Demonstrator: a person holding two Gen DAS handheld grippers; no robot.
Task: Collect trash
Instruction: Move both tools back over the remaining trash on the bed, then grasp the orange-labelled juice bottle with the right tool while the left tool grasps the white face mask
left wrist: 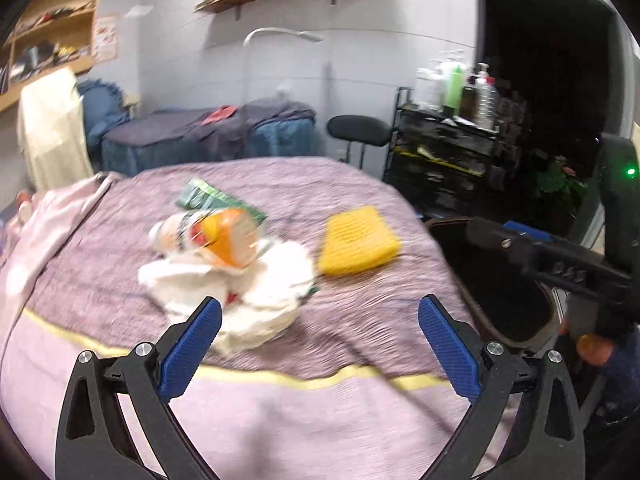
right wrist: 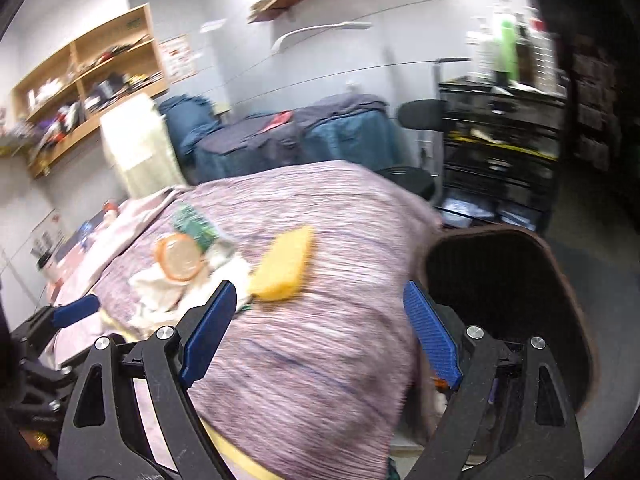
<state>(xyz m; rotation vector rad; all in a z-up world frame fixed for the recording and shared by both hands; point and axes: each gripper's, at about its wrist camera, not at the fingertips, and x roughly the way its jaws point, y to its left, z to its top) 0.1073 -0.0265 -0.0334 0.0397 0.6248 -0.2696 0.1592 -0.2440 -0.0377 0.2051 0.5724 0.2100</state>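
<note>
A pile of trash lies on the purple bedspread (left wrist: 360,332): crumpled white tissues (left wrist: 240,284), an orange-and-white cup (left wrist: 216,236) on its side and a green wrapper (left wrist: 212,200). A yellow sponge (left wrist: 358,242) lies to their right. My left gripper (left wrist: 320,316) is open and empty, just short of the tissues. My right gripper (right wrist: 320,304) is open and empty above the bed's right edge, near the dark bin (right wrist: 508,312). The pile shows in the right wrist view too: tissues (right wrist: 160,284), cup (right wrist: 180,258), wrapper (right wrist: 194,222), sponge (right wrist: 284,264).
The dark bin (left wrist: 500,292) stands at the bed's right side. A black cart with bottles (left wrist: 452,136) and a stool (left wrist: 360,130) stand behind. Covered blue furniture (left wrist: 208,140) and wooden shelves (left wrist: 52,40) line the far wall. The right gripper's body (left wrist: 560,260) shows at right.
</note>
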